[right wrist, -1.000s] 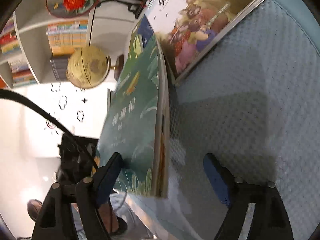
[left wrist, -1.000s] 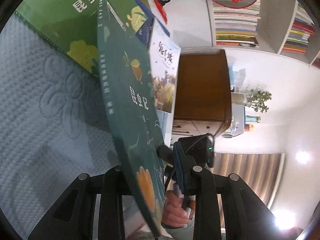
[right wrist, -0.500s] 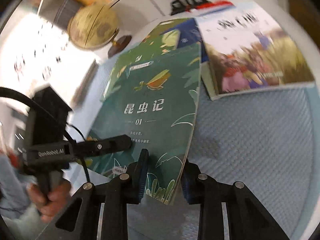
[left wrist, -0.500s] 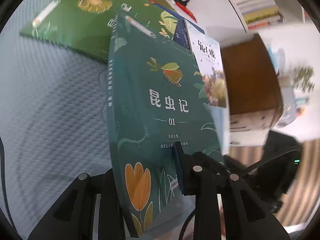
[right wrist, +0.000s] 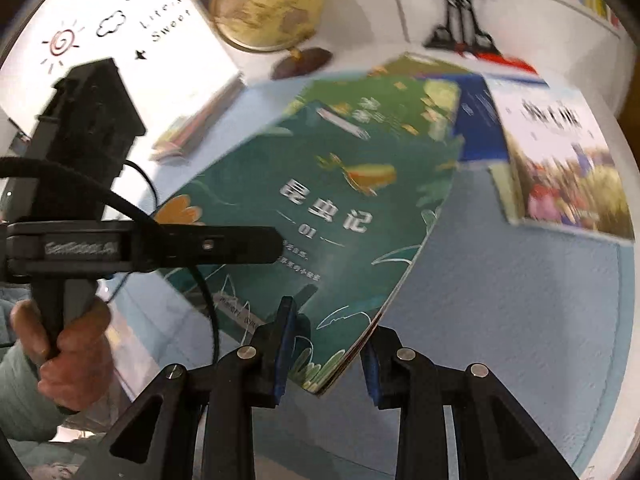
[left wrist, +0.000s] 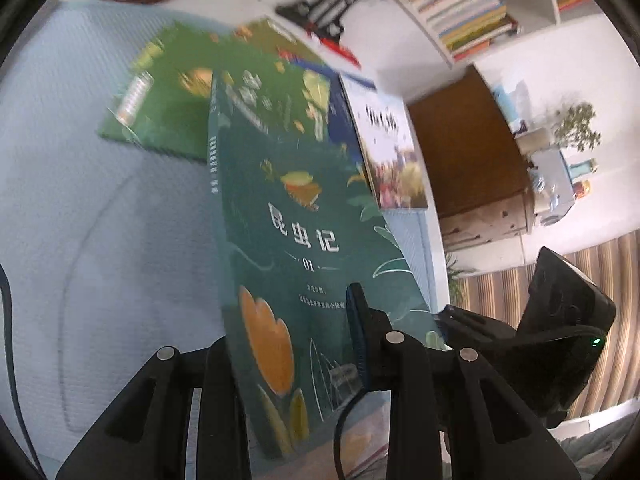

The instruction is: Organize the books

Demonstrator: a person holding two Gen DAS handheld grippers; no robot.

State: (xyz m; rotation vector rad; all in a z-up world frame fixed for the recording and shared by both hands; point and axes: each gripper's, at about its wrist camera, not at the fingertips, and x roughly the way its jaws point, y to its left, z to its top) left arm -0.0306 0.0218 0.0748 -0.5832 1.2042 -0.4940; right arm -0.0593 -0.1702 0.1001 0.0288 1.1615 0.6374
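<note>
A dark green book [left wrist: 304,240] with white title characters and an orange flower is held off the blue-grey mat [left wrist: 100,240], cover toward both cameras. My left gripper [left wrist: 288,344] is shut on its bottom edge near the spine. In the right wrist view, my right gripper [right wrist: 326,348] is shut on the same book [right wrist: 332,208] at its lower right corner. The left gripper [right wrist: 272,246] reaches in from the left there, held by a hand [right wrist: 64,340]. A light green book [left wrist: 172,108], a blue book [right wrist: 476,120] and a white picture book [right wrist: 560,160] lie flat beyond.
A globe [right wrist: 268,4] and a black stand with a red ornament [right wrist: 460,20] are at the back of the table. A thin stack [right wrist: 200,120] lies at the left edge of the mat [right wrist: 520,320]. Bookshelves [left wrist: 472,12] and a wooden cabinet [left wrist: 468,148] are behind.
The right gripper closed on the dark green book's corner. The book turned from edge-on to cover-up, and both grippers rose with it away from the mat.
</note>
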